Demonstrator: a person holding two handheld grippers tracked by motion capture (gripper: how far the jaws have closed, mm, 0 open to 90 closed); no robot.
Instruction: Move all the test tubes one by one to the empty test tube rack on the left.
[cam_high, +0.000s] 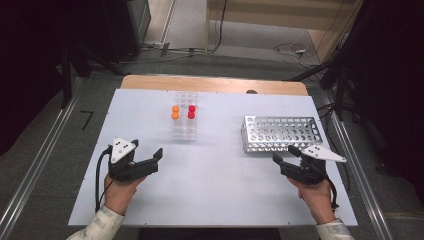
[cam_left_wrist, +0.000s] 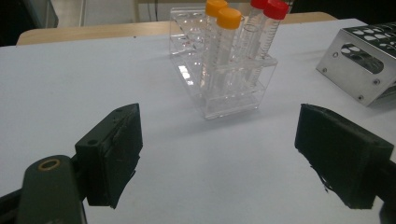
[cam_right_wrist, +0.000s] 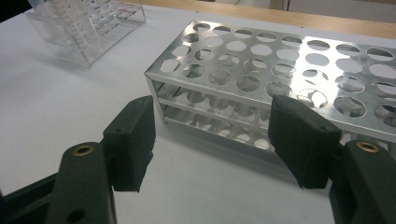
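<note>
As I hold both hands low at the bottom of the frame, my left tongs (cam_high: 150, 159) sit spread wide over bare white tabletop (cam_high: 215, 180), pinching nothing, and my right tongs (cam_high: 285, 156) are likewise spread and empty, just short of the near edge of the metal rack (cam_high: 280, 132) at right of centre. Beyond my left tongs, at upper centre, stands the clear plastic rack (cam_high: 184, 131), well apart from the metal one. It carries four capped tubes toward its far end: two orange-capped tubes (cam_left_wrist: 223, 35) side by side with two red-capped tubes (cam_left_wrist: 267, 32), all upright, transparent and marked with fine graduations. The risk, as I judge it, lies in the light plastic rack: a grip taken off-centre on a tube, or a pull that is not straight up, could tip or drag the rack, and the smooth tube walls could slip between my pads. The metal rack's holes all look vacant.
</note>
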